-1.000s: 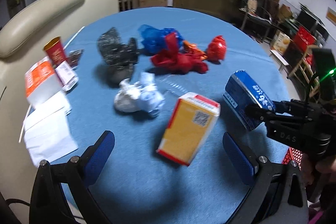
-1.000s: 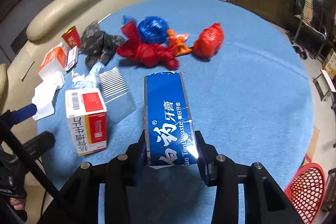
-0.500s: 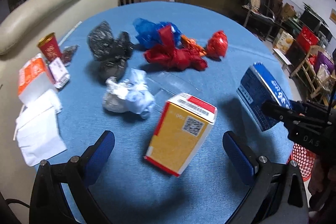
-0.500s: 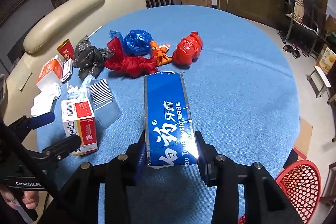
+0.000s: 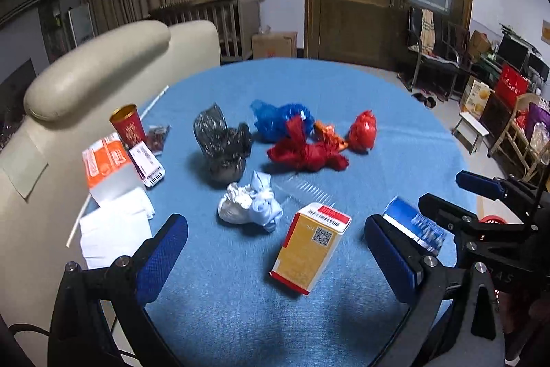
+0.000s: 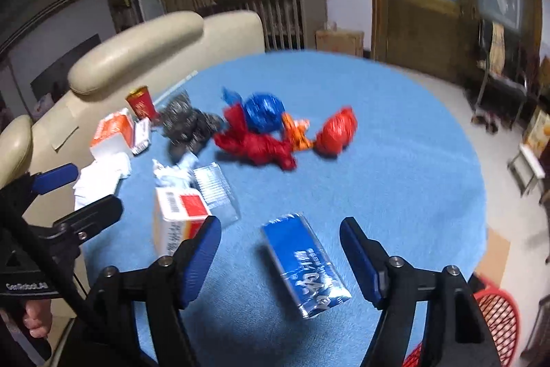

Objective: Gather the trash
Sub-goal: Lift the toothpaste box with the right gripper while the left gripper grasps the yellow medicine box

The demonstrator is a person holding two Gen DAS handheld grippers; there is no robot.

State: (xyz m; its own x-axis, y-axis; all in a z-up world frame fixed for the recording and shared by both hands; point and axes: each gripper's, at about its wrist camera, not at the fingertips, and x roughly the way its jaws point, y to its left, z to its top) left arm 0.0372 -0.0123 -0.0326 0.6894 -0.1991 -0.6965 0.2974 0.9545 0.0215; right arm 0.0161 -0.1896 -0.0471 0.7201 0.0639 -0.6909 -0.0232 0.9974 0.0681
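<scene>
Right claw [image 6: 280,258] just opened, blue toothpaste box [image 6: 304,267] now loose between jaws

right gripper [image 6: 280,258]: jaws just opened, wide | toothpaste box [image 6: 304,267]: between them, untouched | table [image 6: 395,160] | red basket [image 6: 498,315]: lower right

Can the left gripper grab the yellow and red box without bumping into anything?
Probably yes. The yellow and red cardboard box stands on the blue table right ahead of the open left gripper, with nothing in between; only the crumpled white tissue lies nearby.
</scene>
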